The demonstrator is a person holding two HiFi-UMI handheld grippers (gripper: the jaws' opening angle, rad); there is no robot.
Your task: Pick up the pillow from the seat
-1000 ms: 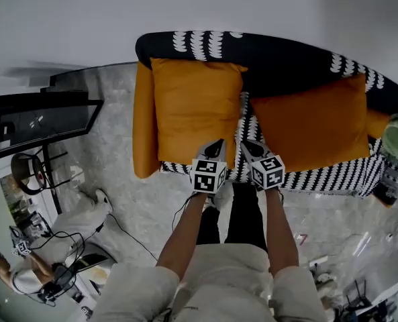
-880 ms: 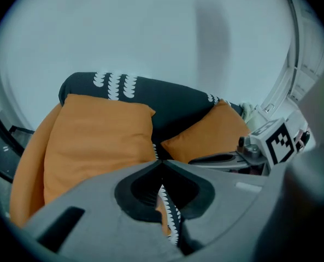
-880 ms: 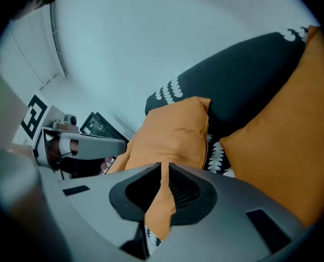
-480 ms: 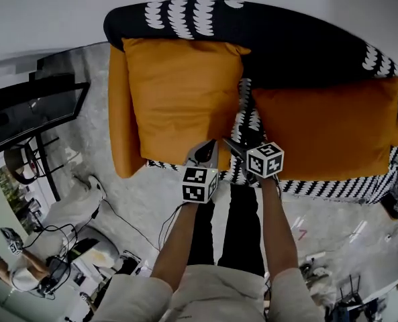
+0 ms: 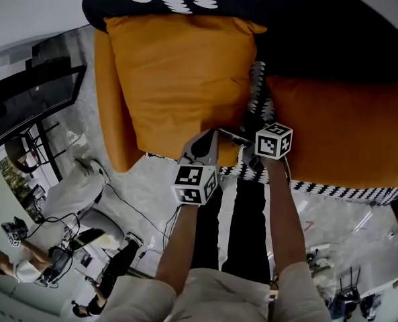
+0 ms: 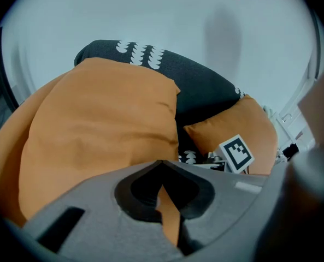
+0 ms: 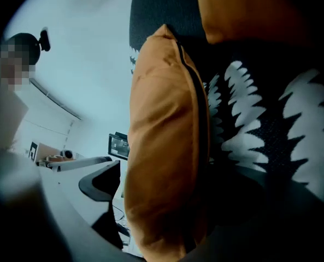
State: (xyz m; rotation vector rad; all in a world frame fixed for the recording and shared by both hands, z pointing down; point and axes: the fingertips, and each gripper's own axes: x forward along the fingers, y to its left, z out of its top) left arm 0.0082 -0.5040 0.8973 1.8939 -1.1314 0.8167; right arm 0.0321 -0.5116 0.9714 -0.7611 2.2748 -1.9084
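Since a second ago the person has leaned in over the sofa, so the orange pillow fills far more of the head view, and both tongs have come forward from over the front of the seat to the pillow's near edge. That pillow is not yet lifted: it rests on the left half of the seat, its far side against the dark backrest, with a second pillow lying to its right across a strip of patterned upholstery. The right tongs are turned in toward the pillow's near right corner. Their own view shows the jaws standing wide apart with that corner between them, and a gap of background remains beside one jaw, so they straddle the corner without pressing on it. The left tongs sit at the same near edge, just beside the right ones, with their jaws drawn all but together. A thin sliver of orange shows in the slit, though it is hard to say whether cloth is pinched there or only seen through it. The task therefore appears to be at the end of the reach. A firm squeeze on the corner and the lift off the seat are left to do.
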